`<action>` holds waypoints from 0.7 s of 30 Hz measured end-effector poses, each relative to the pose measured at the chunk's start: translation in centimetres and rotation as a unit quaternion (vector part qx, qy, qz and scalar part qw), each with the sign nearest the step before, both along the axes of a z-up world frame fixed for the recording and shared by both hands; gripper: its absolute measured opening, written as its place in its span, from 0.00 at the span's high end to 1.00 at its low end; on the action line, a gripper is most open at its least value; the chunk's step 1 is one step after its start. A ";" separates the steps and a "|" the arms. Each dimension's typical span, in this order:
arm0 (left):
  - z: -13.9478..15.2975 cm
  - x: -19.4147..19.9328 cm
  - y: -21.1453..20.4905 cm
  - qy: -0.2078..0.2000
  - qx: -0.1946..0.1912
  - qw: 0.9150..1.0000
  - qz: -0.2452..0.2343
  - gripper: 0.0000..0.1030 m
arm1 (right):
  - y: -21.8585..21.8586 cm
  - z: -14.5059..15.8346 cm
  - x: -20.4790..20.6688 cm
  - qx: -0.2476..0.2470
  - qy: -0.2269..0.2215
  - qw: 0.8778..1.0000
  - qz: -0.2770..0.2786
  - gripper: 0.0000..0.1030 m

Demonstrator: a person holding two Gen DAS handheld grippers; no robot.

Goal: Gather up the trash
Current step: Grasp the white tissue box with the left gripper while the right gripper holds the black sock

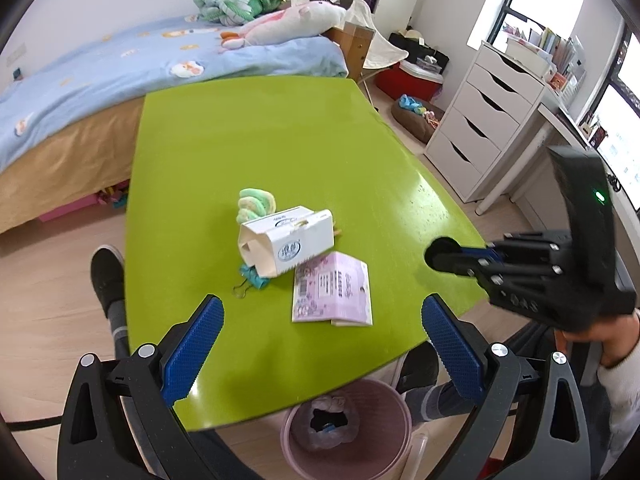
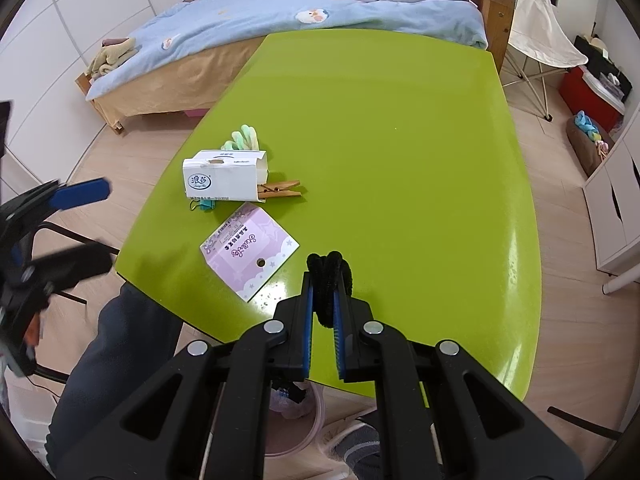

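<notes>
Right gripper (image 2: 323, 300): its blue pads are pressed together on a black fuzzy hair tie (image 2: 330, 276), held above the near edge of the green table (image 2: 400, 140).
Black fuzzy hair tie: dark, plush loop squeezed flat between the pads, its rounded end sticking out past the fingertips.
Left gripper (image 1: 320, 344): jaws spread wide, nothing between them, hanging over the near part of the table.
White carton (image 1: 286, 244): open-ended box with blue print, lying on its side mid-table.
Pink carton (image 1: 332, 292): flattened, pale purple-pink with printed text, just beside the white one.
Wooden clothespin (image 2: 280, 191): touching the white carton's open end.
Teal binder clip (image 2: 204, 205): at the white carton's near edge.
Pastel scrunchie (image 1: 256, 204): green and yellow, behind the white carton.
Pink bin (image 1: 346, 428): on the floor under the table's near edge, lined with a bag.
</notes>
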State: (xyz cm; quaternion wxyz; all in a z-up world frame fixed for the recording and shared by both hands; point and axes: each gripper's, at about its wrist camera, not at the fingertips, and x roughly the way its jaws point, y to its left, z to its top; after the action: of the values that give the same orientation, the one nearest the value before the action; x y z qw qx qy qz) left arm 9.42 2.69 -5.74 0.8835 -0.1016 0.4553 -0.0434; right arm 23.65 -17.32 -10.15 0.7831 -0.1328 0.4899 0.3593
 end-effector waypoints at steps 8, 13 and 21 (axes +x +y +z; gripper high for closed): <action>-2.3 2.9 1.0 0.025 -0.025 0.999 -0.006 0.08 | -0.4 -0.1 -0.1 0.001 0.003 1.000 -0.002 0.92; -3.4 4.1 1.2 0.037 -0.033 0.999 -0.005 0.22 | -0.7 -0.3 -0.1 0.001 0.005 1.000 -0.003 0.92; -4.2 5.0 1.4 0.045 -0.041 0.998 -0.006 0.58 | -0.8 -0.5 0.3 0.000 0.010 1.000 -0.004 0.92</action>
State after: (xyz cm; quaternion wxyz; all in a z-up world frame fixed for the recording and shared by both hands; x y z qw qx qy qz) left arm 14.47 4.14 -9.89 0.8570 -0.1365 0.4930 -0.0628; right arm 23.90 -18.16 -10.65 0.7798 -0.1277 0.4981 0.3570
